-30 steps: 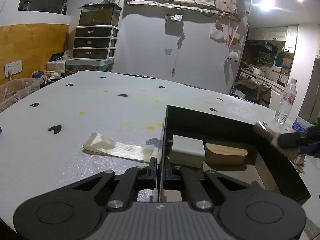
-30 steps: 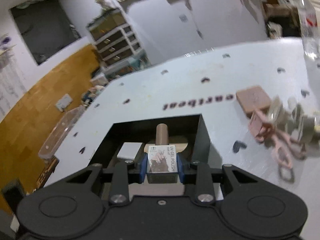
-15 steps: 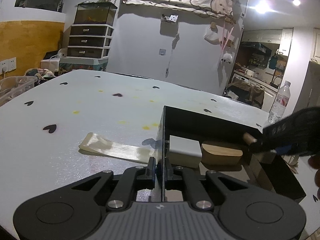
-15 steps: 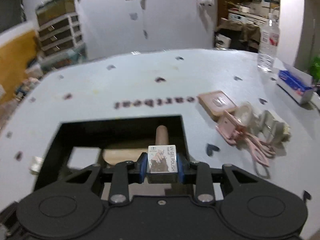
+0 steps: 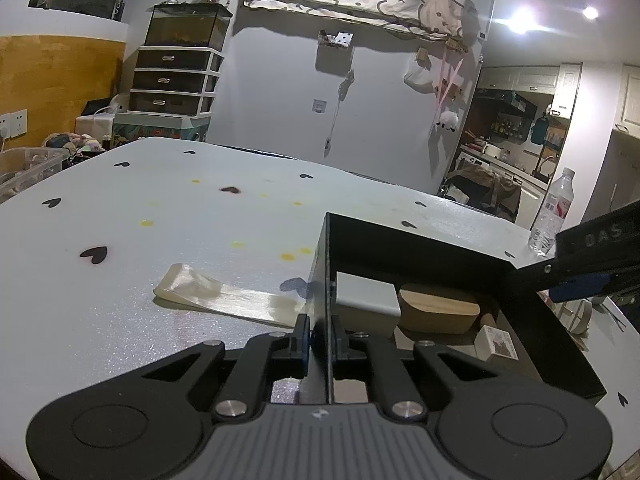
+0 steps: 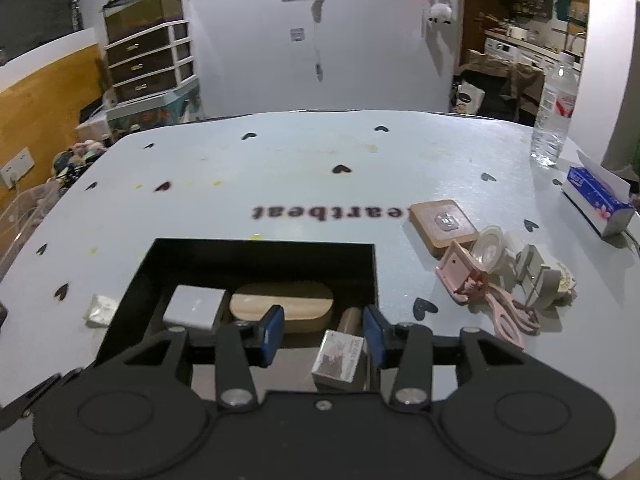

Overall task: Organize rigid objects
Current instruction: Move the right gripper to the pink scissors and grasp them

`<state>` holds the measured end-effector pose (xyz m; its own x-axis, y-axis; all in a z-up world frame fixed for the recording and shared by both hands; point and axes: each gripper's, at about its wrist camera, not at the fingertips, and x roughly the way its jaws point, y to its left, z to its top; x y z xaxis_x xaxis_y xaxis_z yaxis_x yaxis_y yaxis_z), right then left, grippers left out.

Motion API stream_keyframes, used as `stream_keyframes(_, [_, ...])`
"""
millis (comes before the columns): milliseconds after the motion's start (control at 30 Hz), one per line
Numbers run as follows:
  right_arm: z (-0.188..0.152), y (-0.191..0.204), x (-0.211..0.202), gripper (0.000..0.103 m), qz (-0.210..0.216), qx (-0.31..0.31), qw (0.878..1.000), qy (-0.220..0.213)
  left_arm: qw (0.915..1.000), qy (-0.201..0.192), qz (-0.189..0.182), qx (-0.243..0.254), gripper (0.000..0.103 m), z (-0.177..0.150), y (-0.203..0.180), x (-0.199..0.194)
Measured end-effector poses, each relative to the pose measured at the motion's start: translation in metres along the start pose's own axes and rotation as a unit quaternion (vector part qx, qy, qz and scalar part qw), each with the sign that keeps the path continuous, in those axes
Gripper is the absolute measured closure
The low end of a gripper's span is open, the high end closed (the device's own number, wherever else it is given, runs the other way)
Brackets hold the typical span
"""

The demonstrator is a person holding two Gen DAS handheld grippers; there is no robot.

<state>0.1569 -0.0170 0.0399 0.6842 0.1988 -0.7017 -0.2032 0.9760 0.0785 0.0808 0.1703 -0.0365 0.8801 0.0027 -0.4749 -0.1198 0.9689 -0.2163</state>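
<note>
Left gripper (image 5: 320, 334) w/ jaws clamped on the near-left wall of the black box (image 5: 420, 252), which sits toward the tabletop's (image 5: 160, 216) right edge. Inside the box: grey block (image 5: 366, 308) in the near-left corner, wooden oval piece (image 5: 438, 308) touching its right side, small printed carton (image 5: 498, 343) by the right wall. Right gripper's arm (image 5: 580, 264) over the box's far-right corner; clear film strip (image 5: 224, 298) flat just left of the box, water bottle (image 5: 554, 212) at the right edge.
</note>
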Motion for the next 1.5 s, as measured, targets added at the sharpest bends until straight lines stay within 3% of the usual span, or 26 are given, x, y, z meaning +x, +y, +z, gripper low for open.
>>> stream_keyframes(200, [-0.002, -0.006, -0.012, 0.049, 0.03, -0.009, 0.999, -0.01, 1.0, 0.001, 0.002, 0.002, 0.093, 0.0, 0.0, -0.001])
stream_keyframes(300, [-0.004, -0.013, -0.02, 0.037, 0.049, -0.015, 0.999, -0.017, 1.0, 0.001, 0.003, 0.003, 0.093, 0.001, 0.0, -0.001])
stream_keyframes(367, [-0.005, -0.019, -0.026, 0.024, 0.059, -0.019, 0.998, -0.028, 1.0, 0.001, 0.004, 0.003, 0.093, 0.001, -0.001, -0.001])
stream_keyframes(533, [-0.009, -0.043, -0.041, 0.005, 0.084, -0.023, 0.993, -0.085, 1.0, 0.002, 0.008, 0.005, 0.093, 0.001, -0.003, -0.001])
stream_keyframes(767, [-0.02, -0.081, -0.045, 0.0, 0.071, -0.038, 0.988, -0.13, 0.9999, 0.003, 0.014, 0.007, 0.093, 0.001, -0.006, -0.001])
stream_keyframes(933, [-0.035, -0.108, -0.041, 0.0, 0.062, -0.044, 0.987, -0.143, 0.9998, 0.004, 0.019, 0.009, 0.093, 0.002, -0.007, -0.001])
stream_keyframes(1267, [-0.07, -0.164, -0.014, 0.0, 0.016, 0.003, 0.987, -0.16, 0.9994, 0.004, 0.029, 0.016, 0.093, 0.002, -0.012, -0.001])
stream_keyframes(1400, [-0.072, -0.178, -0.005, 0.0, 0.045, -0.019, 0.986, -0.158, 0.9994, 0.004, 0.03, 0.017, 0.093, 0.002, -0.012, -0.001])
stream_keyframes(1500, [-0.065, -0.18, 0.004, 0.023, 0.063, -0.053, 0.986, -0.147, 0.9993, 0.004, 0.032, 0.018, 0.093, 0.002, -0.013, -0.001])
